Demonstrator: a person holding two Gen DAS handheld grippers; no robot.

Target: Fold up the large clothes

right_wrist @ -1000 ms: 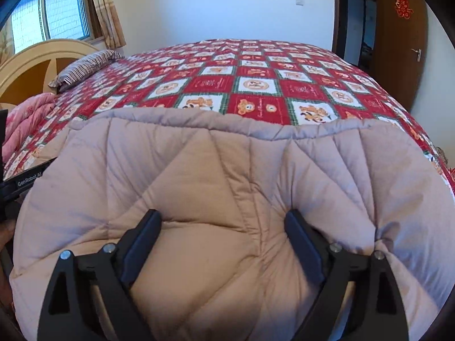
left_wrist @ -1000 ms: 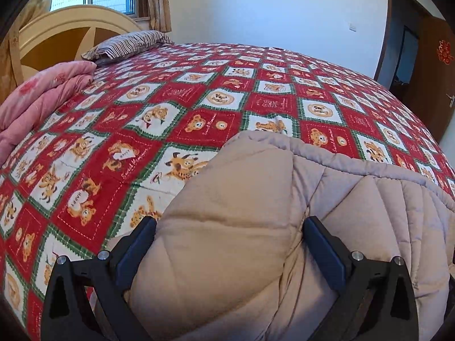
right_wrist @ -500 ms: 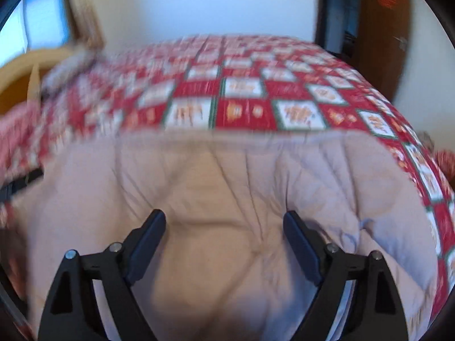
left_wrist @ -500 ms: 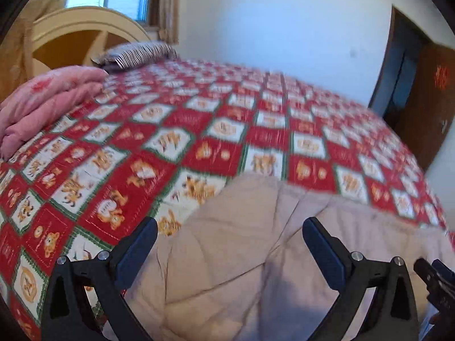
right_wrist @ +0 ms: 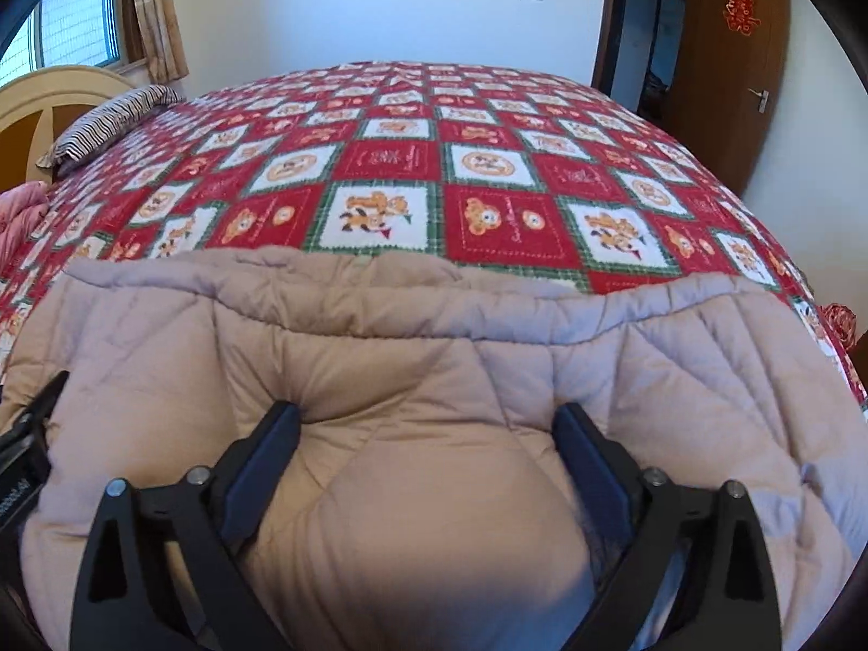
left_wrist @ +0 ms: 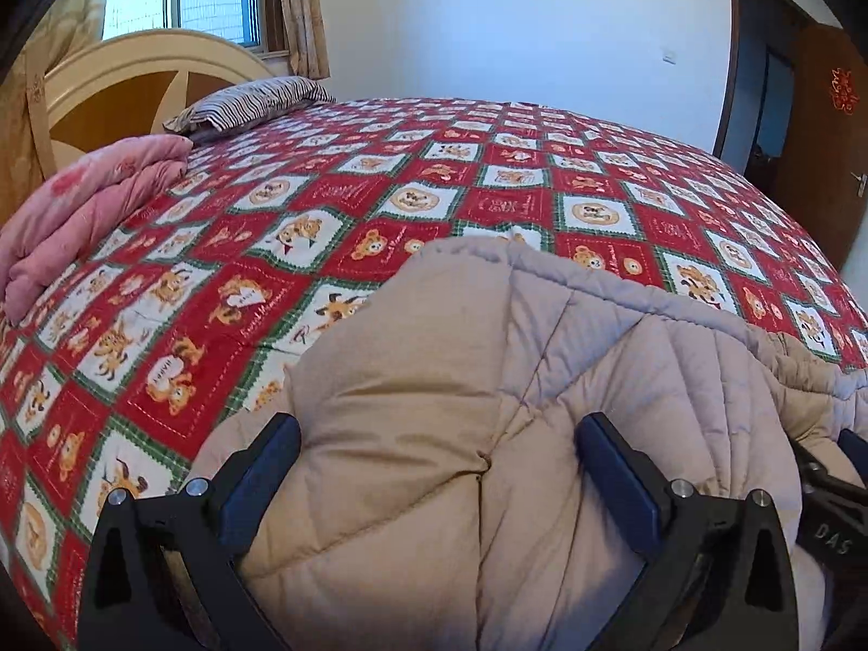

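Note:
A beige quilted down coat (left_wrist: 488, 380) lies on the near side of a bed; it also fills the lower part of the right wrist view (right_wrist: 434, 380). My left gripper (left_wrist: 436, 445) has its jaws wide apart with a thick bulge of the coat between them. My right gripper (right_wrist: 426, 434) stands the same way over the coat's middle, jaws wide with padding bulging between. The right gripper's body shows at the left view's right edge (left_wrist: 830, 510). The left gripper's body shows at the right view's left edge (right_wrist: 21, 450).
The bed is covered by a red, white and green bear-print quilt (left_wrist: 380, 206). A folded pink blanket (left_wrist: 81, 206) and a striped pillow (left_wrist: 249, 103) lie by the cream headboard (left_wrist: 135, 76). A brown door (right_wrist: 727, 54) stands at the far right.
Both grippers swung briefly with blur, then settled. The coat now lies nearer the bed's edge, with a more rumpled far edge. The jaws kept the same width.

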